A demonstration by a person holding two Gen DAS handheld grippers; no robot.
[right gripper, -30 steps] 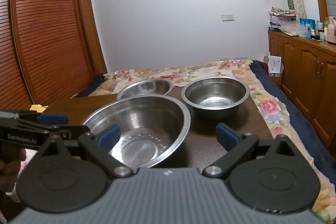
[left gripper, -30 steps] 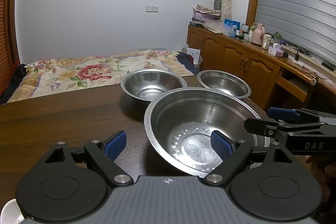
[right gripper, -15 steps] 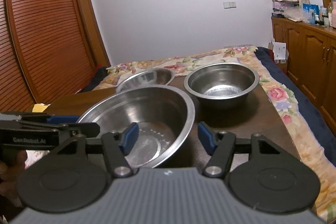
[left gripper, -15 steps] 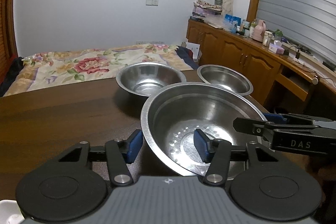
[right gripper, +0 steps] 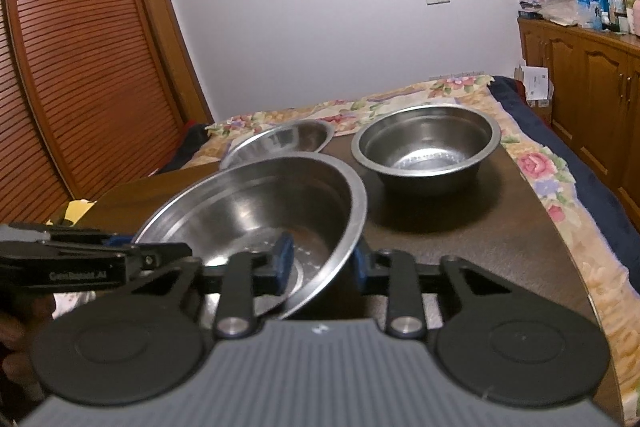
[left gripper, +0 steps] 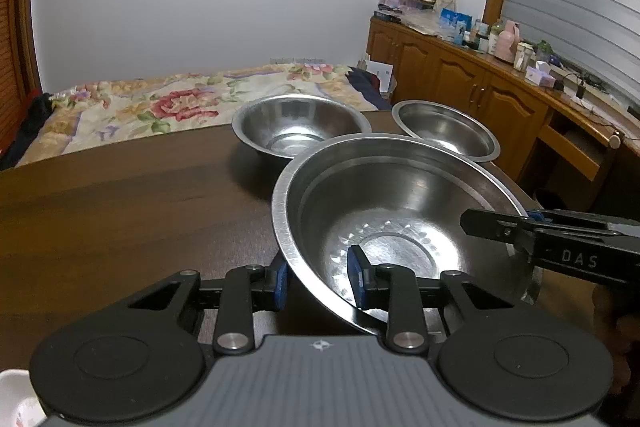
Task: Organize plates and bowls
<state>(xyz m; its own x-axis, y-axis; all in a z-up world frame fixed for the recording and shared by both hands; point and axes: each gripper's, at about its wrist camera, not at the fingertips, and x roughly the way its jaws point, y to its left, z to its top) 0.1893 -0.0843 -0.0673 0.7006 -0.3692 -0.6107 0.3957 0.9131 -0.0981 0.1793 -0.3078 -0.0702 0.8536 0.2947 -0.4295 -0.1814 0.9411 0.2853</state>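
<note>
A large steel bowl [left gripper: 400,203] sits near me on the dark wooden table [left gripper: 120,203]; it also shows in the right wrist view [right gripper: 256,203]. My left gripper [left gripper: 318,285] is shut on its near-left rim, one pad inside and one outside. My right gripper [right gripper: 320,263] is shut on its opposite rim and shows in the left wrist view [left gripper: 520,231]. A medium steel bowl [left gripper: 300,125] and a shallower steel bowl [left gripper: 446,133] stand behind it. In the right wrist view the deep bowl [right gripper: 426,151] is at right and the other bowl [right gripper: 280,143] behind.
A bed with a floral cover [left gripper: 160,107] lies beyond the table's far edge. A wooden cabinet [left gripper: 480,83] with clutter runs along the right wall. A slatted wardrobe [right gripper: 80,67] stands at left. A white cup [left gripper: 16,403] is at my lower left.
Both grippers have closed from wide open onto opposite rims of the large bowl. The bowl now appears tilted and closer to both cameras.
</note>
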